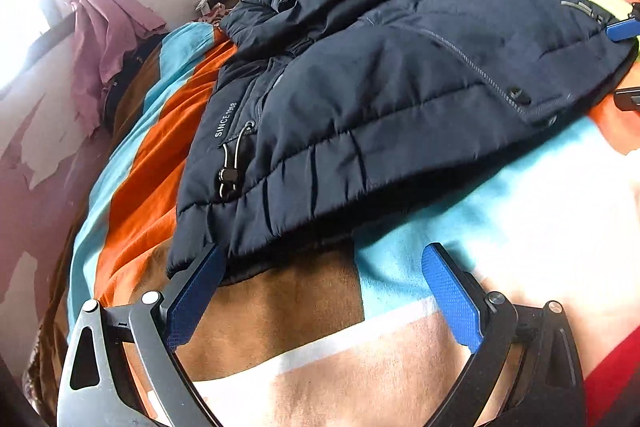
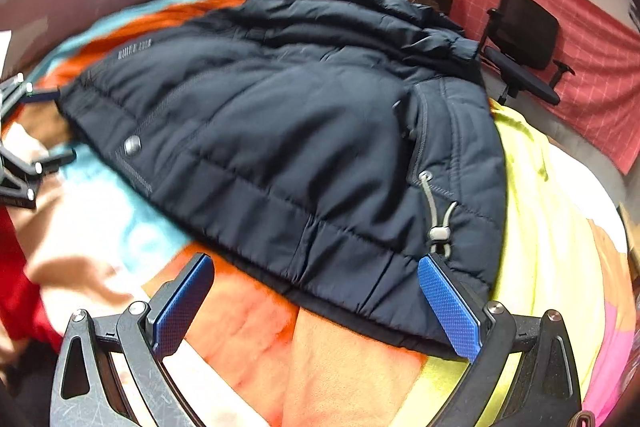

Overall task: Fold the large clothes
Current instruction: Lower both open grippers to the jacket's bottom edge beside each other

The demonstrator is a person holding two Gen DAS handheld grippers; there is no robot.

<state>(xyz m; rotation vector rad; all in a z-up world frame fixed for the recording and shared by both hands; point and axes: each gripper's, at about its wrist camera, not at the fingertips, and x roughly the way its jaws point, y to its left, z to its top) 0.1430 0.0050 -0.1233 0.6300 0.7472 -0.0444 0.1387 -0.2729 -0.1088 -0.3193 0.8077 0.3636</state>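
Observation:
A navy puffer jacket (image 1: 400, 87) (image 2: 288, 131) lies spread on a bed covered by a striped blanket (image 1: 144, 163) (image 2: 248, 323). My left gripper (image 1: 324, 275) is open at the jacket's hem, its left fingertip (image 1: 214, 255) touching the corner of the hem. My right gripper (image 2: 316, 267) is open too, straddling the hem at the other corner, with its right fingertip (image 2: 430, 265) just below a grey drawstring toggle (image 2: 440, 233). Neither gripper holds cloth. Each gripper shows at the edge of the other's view, the right gripper (image 1: 628, 63) and the left gripper (image 2: 52, 125).
A black office chair (image 2: 520, 43) stands past the bed against a red checked cloth (image 2: 580, 67). Pink cloth (image 1: 108, 35) hangs by the window wall at the left. A person's red sleeve (image 1: 612, 379) (image 2: 16, 287) is near the grippers.

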